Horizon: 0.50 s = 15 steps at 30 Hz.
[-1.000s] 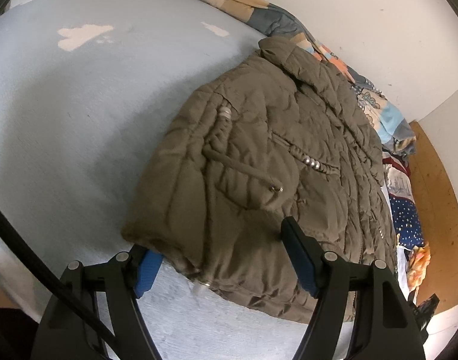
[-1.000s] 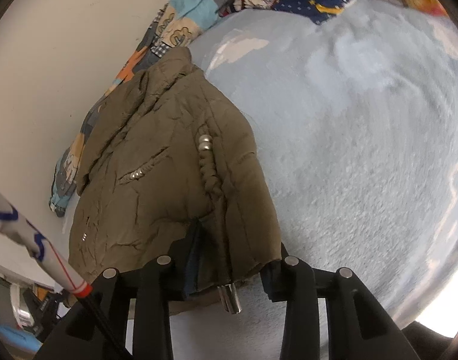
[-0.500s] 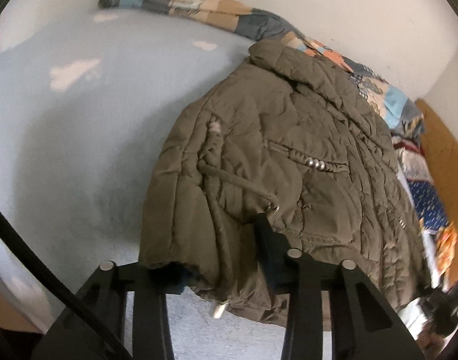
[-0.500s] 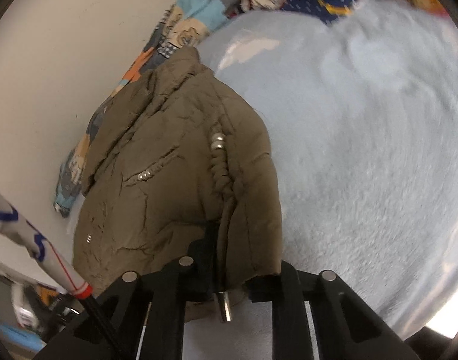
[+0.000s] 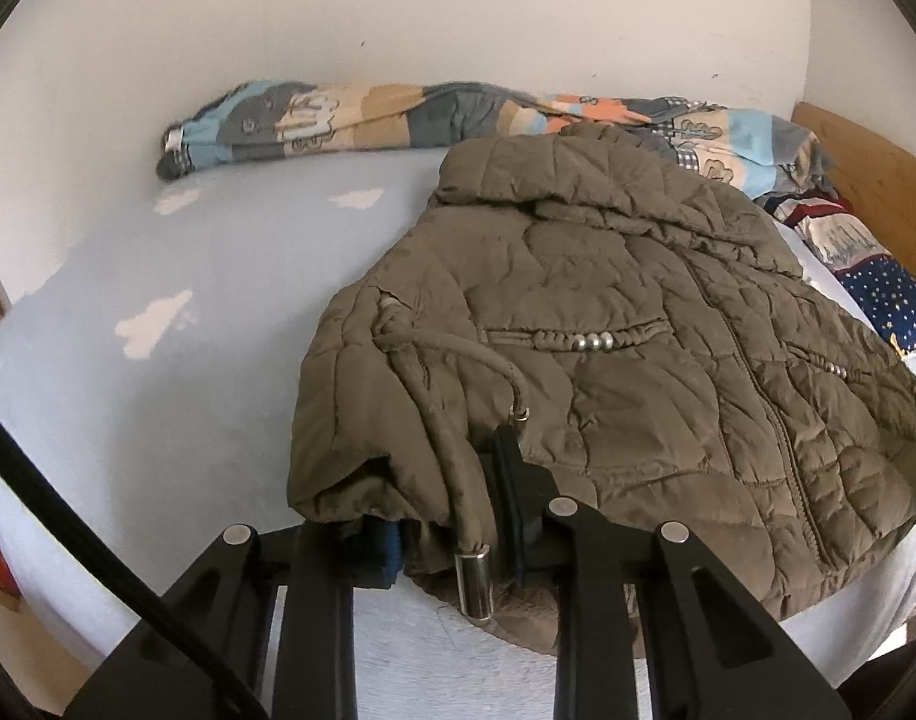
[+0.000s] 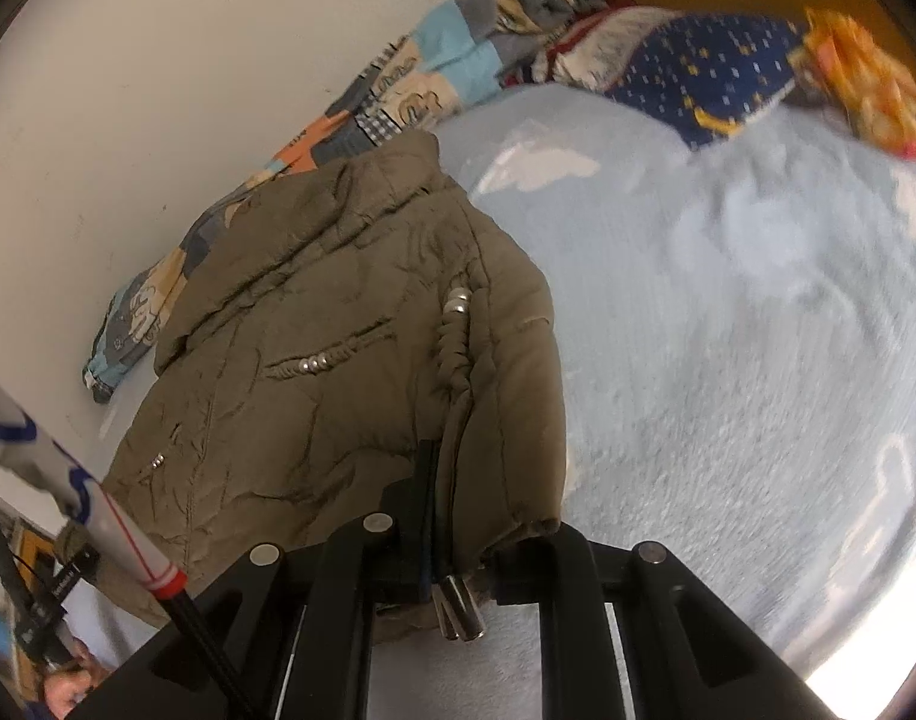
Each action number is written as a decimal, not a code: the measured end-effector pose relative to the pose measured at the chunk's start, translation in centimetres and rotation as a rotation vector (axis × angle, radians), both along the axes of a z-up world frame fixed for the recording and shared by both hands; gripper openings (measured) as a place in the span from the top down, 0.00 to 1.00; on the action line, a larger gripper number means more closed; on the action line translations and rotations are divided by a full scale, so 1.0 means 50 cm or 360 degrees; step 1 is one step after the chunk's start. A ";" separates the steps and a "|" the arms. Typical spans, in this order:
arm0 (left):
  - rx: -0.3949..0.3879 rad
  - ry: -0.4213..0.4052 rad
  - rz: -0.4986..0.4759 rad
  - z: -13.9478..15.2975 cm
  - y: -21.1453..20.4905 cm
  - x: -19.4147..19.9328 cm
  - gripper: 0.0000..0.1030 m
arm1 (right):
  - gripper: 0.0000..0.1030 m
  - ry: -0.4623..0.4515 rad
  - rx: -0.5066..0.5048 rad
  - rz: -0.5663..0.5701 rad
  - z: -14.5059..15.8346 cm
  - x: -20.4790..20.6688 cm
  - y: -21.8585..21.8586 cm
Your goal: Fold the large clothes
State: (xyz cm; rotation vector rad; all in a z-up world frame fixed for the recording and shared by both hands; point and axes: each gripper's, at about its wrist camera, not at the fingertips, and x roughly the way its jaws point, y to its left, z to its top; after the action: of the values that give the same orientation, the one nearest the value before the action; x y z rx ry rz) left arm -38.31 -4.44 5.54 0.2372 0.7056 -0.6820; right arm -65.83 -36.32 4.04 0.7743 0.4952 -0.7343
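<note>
Olive quilted jacket (image 5: 608,360) lies on bed with pale blue sheet (image 5: 188,360), collar toward wall, just beside rolled patchwork blanket (image 5: 350,120). Navy star-print pillow (image 6: 716,72) at headboard end. Left gripper (image 5: 452,516): fingers closing, hem corner of jacket and drawstring bunched between blue pads; metal cord end (image 5: 475,582) hangs below. Right gripper (image 6: 464,546): fingers nearly together, clamped on other hem corner; two metal cord tips (image 6: 458,606) dangle beneath. Both hem corners raised off sheet. Jacket front up, beaded pocket trim (image 5: 590,341) visible.
</note>
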 end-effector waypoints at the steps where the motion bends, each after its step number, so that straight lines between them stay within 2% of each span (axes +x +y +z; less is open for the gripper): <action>1: 0.0001 -0.0025 -0.0006 0.005 0.000 -0.005 0.77 | 0.88 -0.0001 -0.0016 0.0000 0.005 -0.001 0.002; 10: 0.0019 -0.0129 -0.0023 0.030 0.010 -0.034 0.79 | 0.90 -0.0031 -0.0123 0.0001 0.046 -0.014 0.029; 15: 0.0005 -0.0188 -0.0040 0.054 0.020 -0.052 0.79 | 0.90 -0.0081 -0.0100 -0.0001 0.058 -0.030 0.045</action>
State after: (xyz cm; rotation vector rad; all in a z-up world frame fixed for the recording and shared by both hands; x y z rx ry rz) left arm -40.91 -3.45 8.25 0.2874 0.5915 -0.6848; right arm -67.31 -34.05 6.92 0.7328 0.4244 -0.7258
